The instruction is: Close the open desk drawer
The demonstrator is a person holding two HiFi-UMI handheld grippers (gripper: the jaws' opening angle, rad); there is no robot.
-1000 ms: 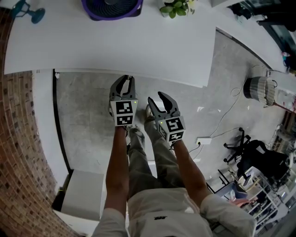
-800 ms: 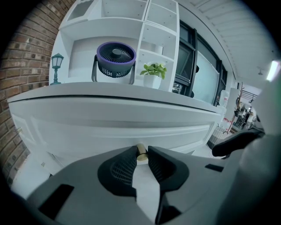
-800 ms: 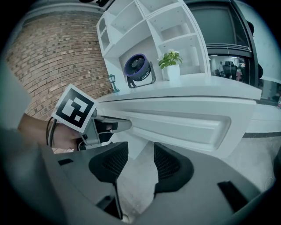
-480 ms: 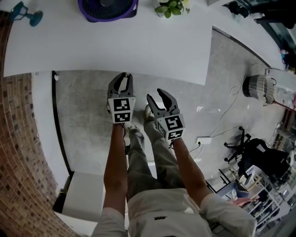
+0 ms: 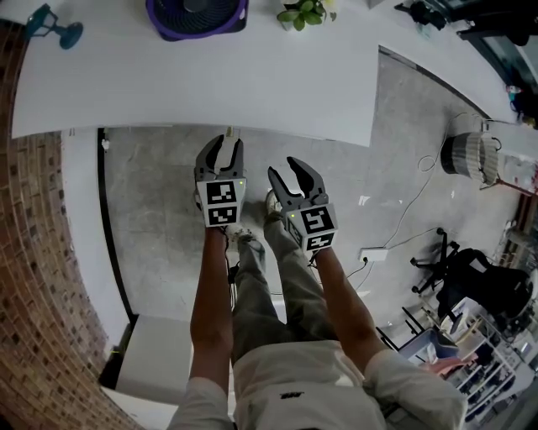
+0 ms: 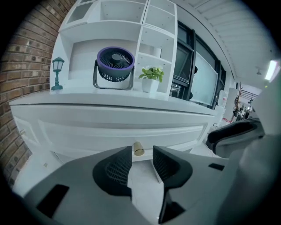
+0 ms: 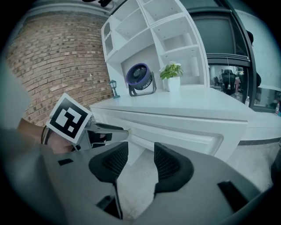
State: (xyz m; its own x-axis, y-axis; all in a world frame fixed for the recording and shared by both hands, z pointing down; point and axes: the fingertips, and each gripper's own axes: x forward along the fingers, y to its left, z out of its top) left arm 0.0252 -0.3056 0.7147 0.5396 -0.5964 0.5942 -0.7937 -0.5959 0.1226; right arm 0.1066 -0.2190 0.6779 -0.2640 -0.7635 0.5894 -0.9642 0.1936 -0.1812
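The white desk (image 5: 193,92) runs across the top of the head view. Its drawer front (image 6: 118,132) is a long white panel with a small brass knob (image 6: 138,149). My left gripper (image 5: 223,144) reaches up to the desk's front edge. In the left gripper view its jaws (image 6: 142,153) are opening; the knob sits just past the tips, and the pads are clear of it. My right gripper (image 5: 295,173) hovers beside it to the right, open and holding nothing (image 7: 140,151). The right gripper view shows the left gripper's tips (image 7: 123,131) at the drawer front.
On the desk stand a purple fan (image 5: 197,13), a potted plant (image 5: 304,12) and a teal lamp figurine (image 5: 52,23). A brick wall (image 5: 34,277) runs along the left. A white box (image 5: 155,369) sits on the floor lower left; a black chair (image 5: 479,285) and cables lie right.
The left gripper's jaws, shut around the knob a second ago, have parted. Both hands have stayed almost in place.
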